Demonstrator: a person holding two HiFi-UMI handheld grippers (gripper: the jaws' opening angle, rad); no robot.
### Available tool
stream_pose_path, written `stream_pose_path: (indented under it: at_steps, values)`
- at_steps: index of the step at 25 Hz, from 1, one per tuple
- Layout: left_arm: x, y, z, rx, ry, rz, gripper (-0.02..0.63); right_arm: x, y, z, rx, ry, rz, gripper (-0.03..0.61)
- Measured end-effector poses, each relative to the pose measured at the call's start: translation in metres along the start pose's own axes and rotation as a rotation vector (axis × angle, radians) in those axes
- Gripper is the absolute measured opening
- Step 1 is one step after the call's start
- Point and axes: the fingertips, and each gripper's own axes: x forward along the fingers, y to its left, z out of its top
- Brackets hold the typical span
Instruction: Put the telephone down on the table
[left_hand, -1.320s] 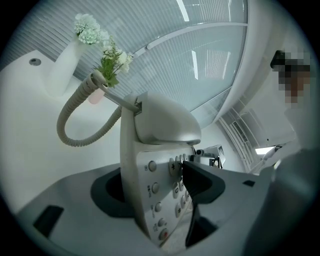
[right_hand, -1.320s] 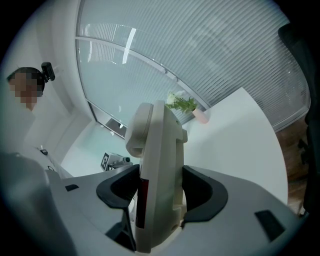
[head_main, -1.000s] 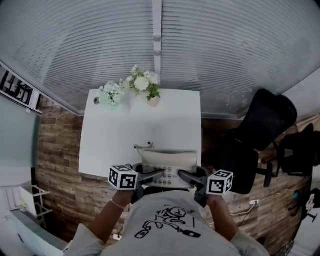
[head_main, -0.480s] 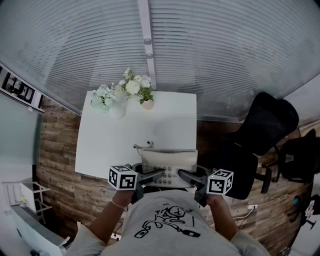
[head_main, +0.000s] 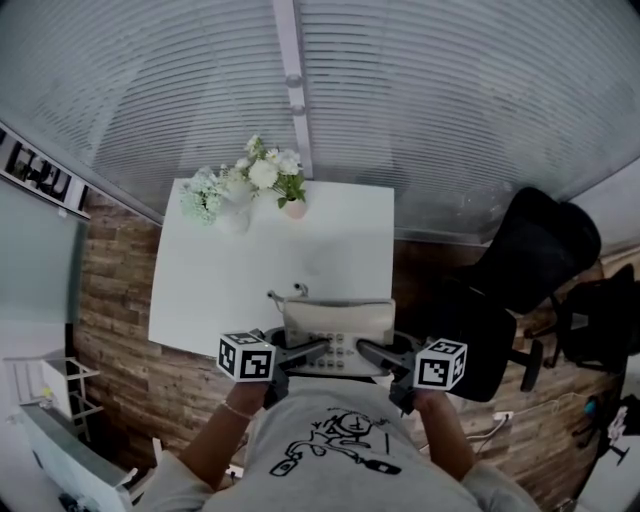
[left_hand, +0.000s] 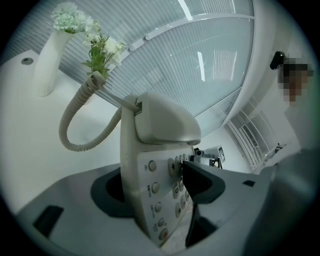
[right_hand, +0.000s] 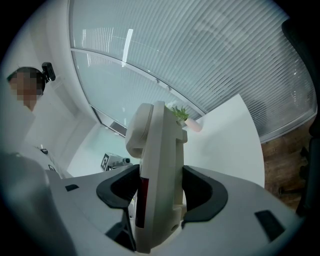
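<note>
The white bench (head_main: 220, 290) sits a little more to the left in the head view than a second ago. I think the person shifted a bit and then went still.

The phone (head_main: 338, 322) has not moved between the two tools. It is at the near edge of the bench, right in front of the person. I cannot tell if its bottom rests on the bench yet.

The left tool (left_hand: 154, 187) is clamped on the phone, one jaw on the buttons and one on the back. The right tool (right_hand: 161, 194) squeezes its other end. The curly cord (left_hand: 75, 125) loops over the bench.

So the phone is where it should go, but I think it has yet to be lowered and let go.
</note>
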Motion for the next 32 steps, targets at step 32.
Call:
stream_pose_path:
  at_steps: [32]
  values:
    - [-0.002,0.052,0.027,-0.037,0.082,-0.057,0.288,0.046,-0.019,0.016,0.041,-0.015,-0.078,0.281]
